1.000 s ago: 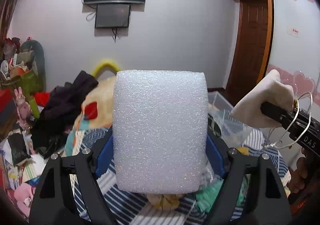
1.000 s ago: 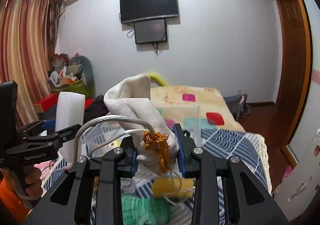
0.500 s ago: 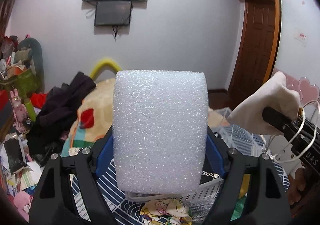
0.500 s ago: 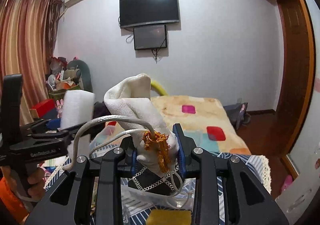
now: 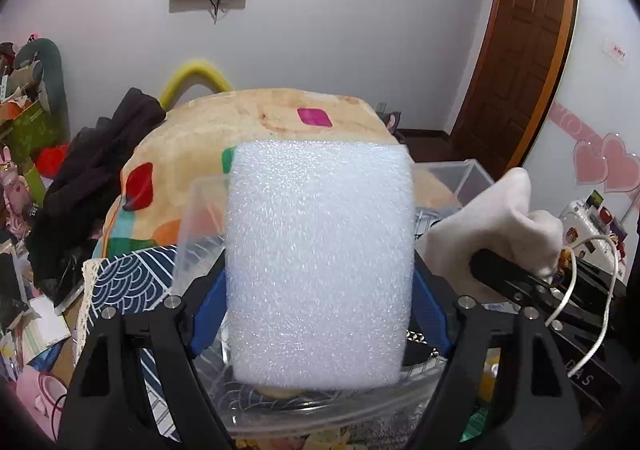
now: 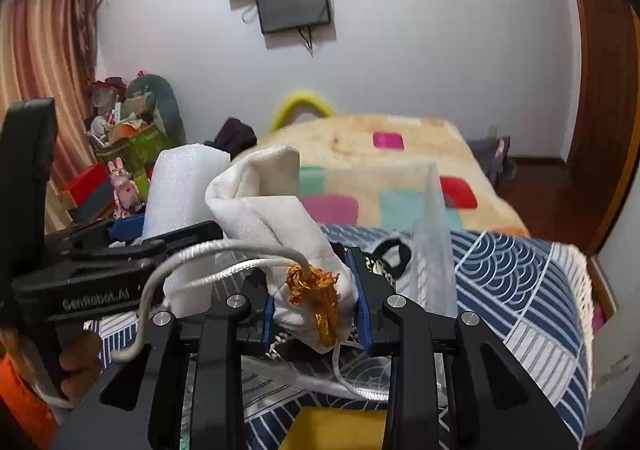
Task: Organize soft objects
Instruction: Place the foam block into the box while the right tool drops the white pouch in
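Your left gripper (image 5: 320, 314) was clamped on the upright white foam block (image 5: 320, 262), its long axis vertical, hanging directly above the clear plastic bin (image 5: 200, 217). Just to its right, your right gripper (image 6: 316, 314) pinched the cream drawstring pouch (image 6: 276, 226) near its gold-tied neck, over the same bin's near edge. You held both loads about equally close to the bin, which lay straight below.
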Demonstrator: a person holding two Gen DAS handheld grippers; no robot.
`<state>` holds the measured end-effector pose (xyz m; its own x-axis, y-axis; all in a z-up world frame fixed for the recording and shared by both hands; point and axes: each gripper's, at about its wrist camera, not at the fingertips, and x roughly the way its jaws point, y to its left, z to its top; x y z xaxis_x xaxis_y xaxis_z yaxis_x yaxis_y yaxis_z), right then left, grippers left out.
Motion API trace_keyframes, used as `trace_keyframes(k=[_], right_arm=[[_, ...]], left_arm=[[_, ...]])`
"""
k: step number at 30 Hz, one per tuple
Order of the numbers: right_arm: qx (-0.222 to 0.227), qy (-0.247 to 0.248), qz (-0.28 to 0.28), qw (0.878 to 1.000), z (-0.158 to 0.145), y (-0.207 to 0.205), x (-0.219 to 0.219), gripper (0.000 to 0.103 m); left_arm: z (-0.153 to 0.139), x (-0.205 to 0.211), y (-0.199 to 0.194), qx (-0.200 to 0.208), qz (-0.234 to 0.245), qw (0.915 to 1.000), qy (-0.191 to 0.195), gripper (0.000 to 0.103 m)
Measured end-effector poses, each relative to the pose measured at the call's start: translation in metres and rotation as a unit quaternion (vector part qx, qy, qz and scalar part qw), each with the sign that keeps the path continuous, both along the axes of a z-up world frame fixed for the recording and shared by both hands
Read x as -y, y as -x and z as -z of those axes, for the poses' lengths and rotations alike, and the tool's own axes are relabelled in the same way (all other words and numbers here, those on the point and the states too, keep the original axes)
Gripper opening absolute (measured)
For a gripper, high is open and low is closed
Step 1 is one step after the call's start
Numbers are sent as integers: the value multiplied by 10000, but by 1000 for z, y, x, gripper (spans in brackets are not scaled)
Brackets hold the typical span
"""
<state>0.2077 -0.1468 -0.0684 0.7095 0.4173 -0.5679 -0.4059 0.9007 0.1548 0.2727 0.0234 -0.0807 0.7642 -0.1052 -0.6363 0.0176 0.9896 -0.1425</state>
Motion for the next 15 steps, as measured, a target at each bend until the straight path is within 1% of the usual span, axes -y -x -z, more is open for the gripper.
trace_keyframes(k=[1,5,6,9,11,12,15], right_arm=[[-55,17,24,10000,1,-3,0,28],[33,348,86,9993,-2,-3,-10,28],[44,423,88,9991,-2,-3,-12,30],[68,552,83,9984,-2,0,-14,31],[47,599,80,9982,-3,0,-12,35],[33,631,42,9980,-3,0,-12,38],[10,692,6,9976,-4,3,-8,52]], left_arm=[[3,3,-3,-26,-11,10000,-42,80],[10,10,-5,-160,-21,9997,-197,81],[10,10,-5,-167,-12,9996,-205,81],[9,7,-2,-155,-70,9996,-244,85],[7,5,1,-133,-101,9996,-213,87],[6,2,3,-129,-116,9997,-164,88],[0,-3,9,-82,-114,9999,-19,91]])
